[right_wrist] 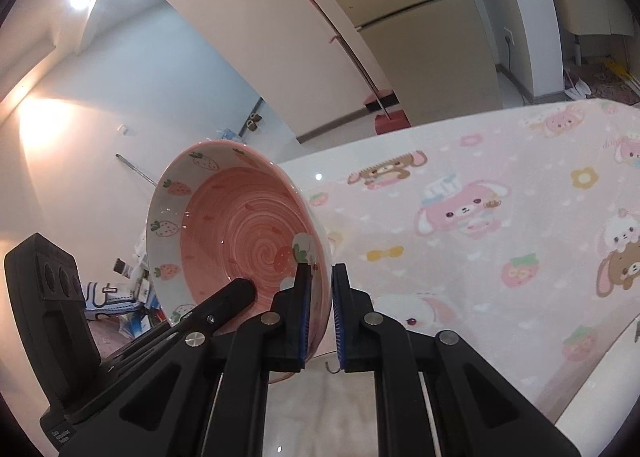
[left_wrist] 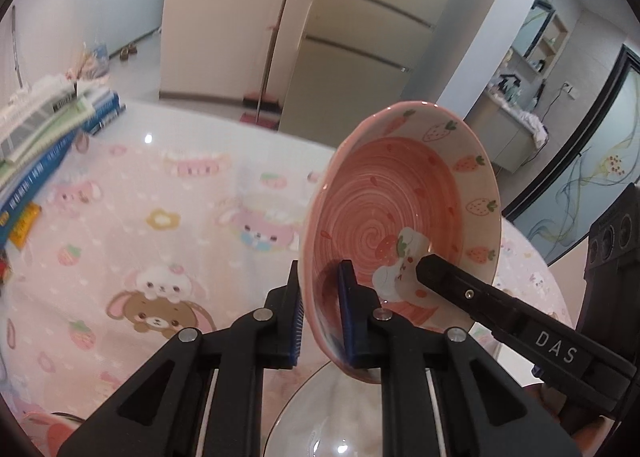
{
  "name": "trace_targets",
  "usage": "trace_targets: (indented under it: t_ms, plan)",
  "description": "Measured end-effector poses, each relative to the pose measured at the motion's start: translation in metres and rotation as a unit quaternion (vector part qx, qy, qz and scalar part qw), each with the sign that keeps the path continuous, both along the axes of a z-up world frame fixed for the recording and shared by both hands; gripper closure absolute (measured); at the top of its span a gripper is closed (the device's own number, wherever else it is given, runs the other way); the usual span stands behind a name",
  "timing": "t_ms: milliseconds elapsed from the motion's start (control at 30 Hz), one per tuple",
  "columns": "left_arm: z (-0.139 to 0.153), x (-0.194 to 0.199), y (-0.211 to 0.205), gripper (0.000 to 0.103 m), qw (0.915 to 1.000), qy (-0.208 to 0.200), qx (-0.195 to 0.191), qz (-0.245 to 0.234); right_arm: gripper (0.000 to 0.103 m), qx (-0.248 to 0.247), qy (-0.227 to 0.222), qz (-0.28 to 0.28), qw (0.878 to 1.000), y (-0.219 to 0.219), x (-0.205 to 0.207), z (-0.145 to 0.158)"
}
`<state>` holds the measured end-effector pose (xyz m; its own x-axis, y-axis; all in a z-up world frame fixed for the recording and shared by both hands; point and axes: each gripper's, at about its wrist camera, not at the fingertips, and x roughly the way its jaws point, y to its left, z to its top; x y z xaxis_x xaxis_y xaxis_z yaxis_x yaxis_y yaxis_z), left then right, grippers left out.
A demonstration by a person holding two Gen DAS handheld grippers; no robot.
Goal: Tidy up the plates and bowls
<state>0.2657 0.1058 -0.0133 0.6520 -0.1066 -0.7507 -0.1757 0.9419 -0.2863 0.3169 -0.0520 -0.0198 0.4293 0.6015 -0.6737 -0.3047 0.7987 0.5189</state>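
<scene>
A pink bowl with a spiral inside and strawberries on its pale rim is held tilted on edge above the table. My left gripper is shut on its near rim, one finger inside, one outside. My right gripper is shut on the opposite rim of the same bowl. Each gripper's finger shows inside the bowl in the other's view. A white plate with a dark rim lies right below the bowl.
A pink cartoon tablecloth covers the table. A stack of books lies at its far left. A broom leans on the wall behind the table. A counter with clutter stands at the far right.
</scene>
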Motion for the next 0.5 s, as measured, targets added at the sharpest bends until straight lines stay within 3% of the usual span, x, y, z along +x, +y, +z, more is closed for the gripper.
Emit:
trace_targets:
  t_ms: [400, 500]
  plan:
    - [0.069, -0.033, -0.009, 0.090, 0.9960, -0.082, 0.036, -0.004, 0.091, 0.012, -0.084, 0.014, 0.996, -0.001, -0.050, 0.078]
    - [0.087, -0.045, -0.003, 0.091, 0.9942, -0.103, 0.029, -0.009, 0.091, 0.023, -0.102, 0.017, 0.994, -0.003, -0.063, 0.095]
